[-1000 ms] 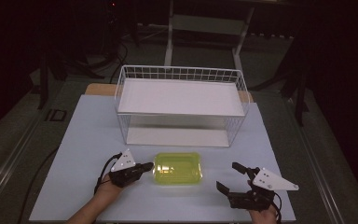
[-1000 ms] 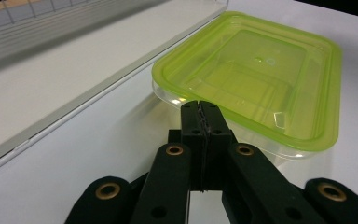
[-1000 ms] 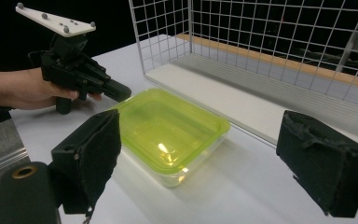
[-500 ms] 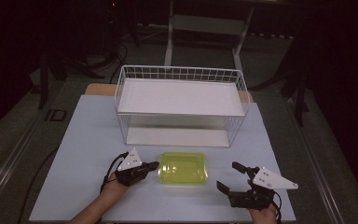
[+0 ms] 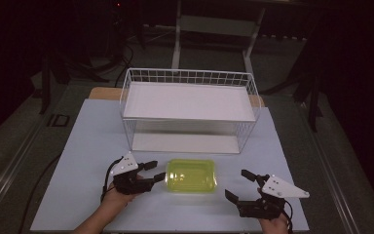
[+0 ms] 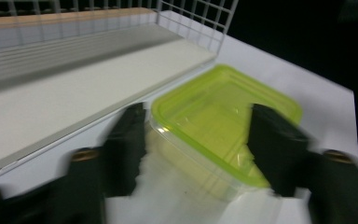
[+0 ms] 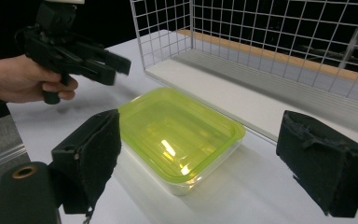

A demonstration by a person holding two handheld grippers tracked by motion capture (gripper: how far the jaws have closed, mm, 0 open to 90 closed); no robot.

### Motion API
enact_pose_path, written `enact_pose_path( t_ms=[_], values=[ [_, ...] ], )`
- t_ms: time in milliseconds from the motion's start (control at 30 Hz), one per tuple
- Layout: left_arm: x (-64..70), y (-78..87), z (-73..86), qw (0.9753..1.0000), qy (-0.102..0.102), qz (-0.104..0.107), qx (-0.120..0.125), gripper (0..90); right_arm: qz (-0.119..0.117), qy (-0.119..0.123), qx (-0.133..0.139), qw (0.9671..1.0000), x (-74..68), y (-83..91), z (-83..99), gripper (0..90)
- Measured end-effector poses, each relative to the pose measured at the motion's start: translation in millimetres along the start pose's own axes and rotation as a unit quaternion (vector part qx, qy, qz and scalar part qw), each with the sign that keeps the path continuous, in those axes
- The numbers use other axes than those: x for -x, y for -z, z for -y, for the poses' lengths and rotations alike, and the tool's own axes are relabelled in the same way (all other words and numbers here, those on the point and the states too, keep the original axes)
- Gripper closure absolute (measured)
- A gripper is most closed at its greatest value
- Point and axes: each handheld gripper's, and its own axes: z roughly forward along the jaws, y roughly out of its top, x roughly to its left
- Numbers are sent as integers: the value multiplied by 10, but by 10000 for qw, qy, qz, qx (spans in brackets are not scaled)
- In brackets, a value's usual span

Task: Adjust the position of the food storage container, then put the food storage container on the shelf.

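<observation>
The lidded green container (image 5: 191, 175) lies flat on the white table (image 5: 78, 161), just in front of the wire basket (image 5: 190, 109), long axis running left–right. The left gripper (image 5: 157, 171) is nearer — jaws spread, at its left short end. The right gripper (image 5: 237, 184), also spread, stands apart.

The clear plastic container with the yellow-green lid (image 5: 191, 175) has slid a little toward the right edge of the table, and the left gripper (image 5: 157, 171) has moved rightward with it.
</observation>
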Motion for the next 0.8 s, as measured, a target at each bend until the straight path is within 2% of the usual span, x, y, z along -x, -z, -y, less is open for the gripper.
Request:
enact_pose_path(
  t_ms=[33, 67, 100, 133, 167, 233, 300, 333, 367, 433, 467, 500, 533, 567, 633, 700, 800],
  values=[
    [-6, 23, -1, 9999, 4, 77, 72, 336, -7, 13, 6, 10000, -3, -2, -1, 138],
    [-6, 32, -3, 9999, -16, 91, 114, 210, -3, 21, 9, 10000, -9, -4, -4, 138],
    [-6, 32, -3, 9999, -16, 91, 114, 129, -3, 21, 9, 10000, -9, -4, -4, 138],
    [-8, 44, -22, 9999, 41, 123, 110, 129, 5, 52, 6, 10000, -15, -9, -8, 137],
    [-6, 55, -30, 9996, 84, 209, 177, 91, -21, 103, -15, 9999, -22, -20, -29, 137],
    [20, 64, -59, 9997, 33, 231, 96, 27, -105, 66, -39, 9999, -14, -31, -53, 137],
    [32, 65, -72, 9997, 16, 230, 38, 18, -152, -7, -76, 9999, -10, -35, -63, 137],
    [62, 68, -102, 9994, 9, 325, -71, 18, -128, -52, -84, 9999, -12, -40, -67, 138],
    [73, 69, -114, 9994, 28, 326, -114, 17, -212, -202, -156, 9994, -18, -56, -77, 143],
    [96, 75, -144, 9990, 56, 414, -137, 17, -106, -187, -288, 9994, -24, -83, -89, 143],
    [108, 76, -164, 9988, 50, 444, -174, 17, -172, -172, -391, 9989, -13, -107, -103, 142],
    [126, 84, -183, 9989, -24, 456, -91, 17, -172, -149, -417, 9989, -3, -123, -114, 139],
    [133, 86, -200, 9988, -61, 466, -96, 18, -1, -98, -357, 9993, 2, -132, -129, 132],
    [143, 85, -220, 9987, -88, 483, -94, 18, 72, -94, -317, 9994, 5, -136, -139, 139],
    [155, 76, -256, 9987, -83, 507, -50, 18, 51, -84, -333, 9994, 36, -161, -185, 143],
    [158, 58, -285, 9988, -129, 463, -10, 18, 84, -228, -293, 9993, 52, -181, -223, 184],
    [160, 9, -323, 9989, -259, 364, -109, 18, -81, -290, -347, 9989, 87, -246, -273, 168]
  ],
)
